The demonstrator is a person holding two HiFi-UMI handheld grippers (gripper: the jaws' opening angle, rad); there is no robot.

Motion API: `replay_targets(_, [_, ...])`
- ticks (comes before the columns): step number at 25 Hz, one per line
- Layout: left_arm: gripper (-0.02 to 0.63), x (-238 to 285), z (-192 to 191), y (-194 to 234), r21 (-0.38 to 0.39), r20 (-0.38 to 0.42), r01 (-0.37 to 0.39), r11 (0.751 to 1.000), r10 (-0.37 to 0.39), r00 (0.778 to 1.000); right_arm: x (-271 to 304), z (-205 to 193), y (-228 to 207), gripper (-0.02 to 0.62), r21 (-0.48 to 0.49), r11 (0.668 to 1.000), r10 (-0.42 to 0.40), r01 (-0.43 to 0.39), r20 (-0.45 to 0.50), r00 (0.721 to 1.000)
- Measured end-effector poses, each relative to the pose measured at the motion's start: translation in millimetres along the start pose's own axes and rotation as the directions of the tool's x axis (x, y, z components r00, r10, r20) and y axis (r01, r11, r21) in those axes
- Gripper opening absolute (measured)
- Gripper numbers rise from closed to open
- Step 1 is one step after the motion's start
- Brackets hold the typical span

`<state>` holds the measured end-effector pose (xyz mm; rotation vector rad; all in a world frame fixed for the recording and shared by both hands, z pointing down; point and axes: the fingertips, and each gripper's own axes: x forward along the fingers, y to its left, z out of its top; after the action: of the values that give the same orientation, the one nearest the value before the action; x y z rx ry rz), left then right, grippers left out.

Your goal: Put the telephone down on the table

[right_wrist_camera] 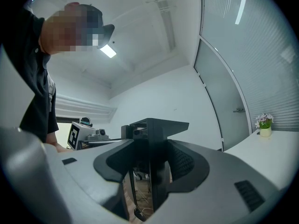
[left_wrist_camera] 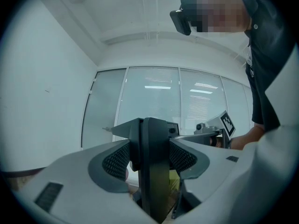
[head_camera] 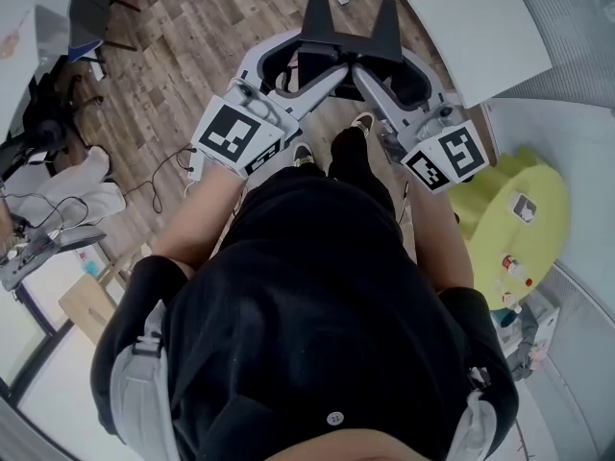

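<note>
No telephone shows in any view. In the head view the person stands over a wooden floor and holds both grippers out in front, close together and empty. My left gripper has its black jaws pressed together, and the left gripper view shows the same pair shut against a glass wall. My right gripper is beside it, jaws also together; in the right gripper view they point at a white wall. Each gripper view catches the other gripper's marker cube.
A round yellow-green table with small items stands low at the right. A white table is ahead on the right, with a small flower pot on it. A chair and floor cables lie to the left.
</note>
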<state>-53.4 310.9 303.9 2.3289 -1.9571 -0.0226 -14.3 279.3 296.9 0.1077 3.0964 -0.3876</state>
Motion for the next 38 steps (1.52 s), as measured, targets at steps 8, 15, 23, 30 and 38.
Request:
replay_targets(8, [0.265,75,0,31,0.003,-0.022,-0.008,1.0,0.008,1.0,12,13,-80,0.232,0.017,1.0,0.014,-0.014,0.001,1.0])
replay_targets(15, [0.264,148,9,54,0.006,-0.036,-0.012,1.0,0.012,0.999,17,33,-154,0.232,0.026,1.0,0.015,-0.015,-0.002,1.0])
replay_targets(23, [0.265,229,9,59,-0.005,-0.058,-0.008,1.0,0.008,0.998,2,46,-233,0.232,0.053,0.999,-0.004,0.003,0.01,1.0])
replay_targets(30, [0.265,287,10,59,-0.008,-0.072,0.042,0.999,-0.042,0.997,-14,58,-286,0.232,0.069,0.996,-0.059,0.057,0.028,0.998])
replay_targets(38, [0.265,352,8,66,0.001,-0.086,0.164,0.986,-0.163,0.983,-25,65,-344,0.232,0.084,0.981,-0.18,0.175,0.058,0.982])
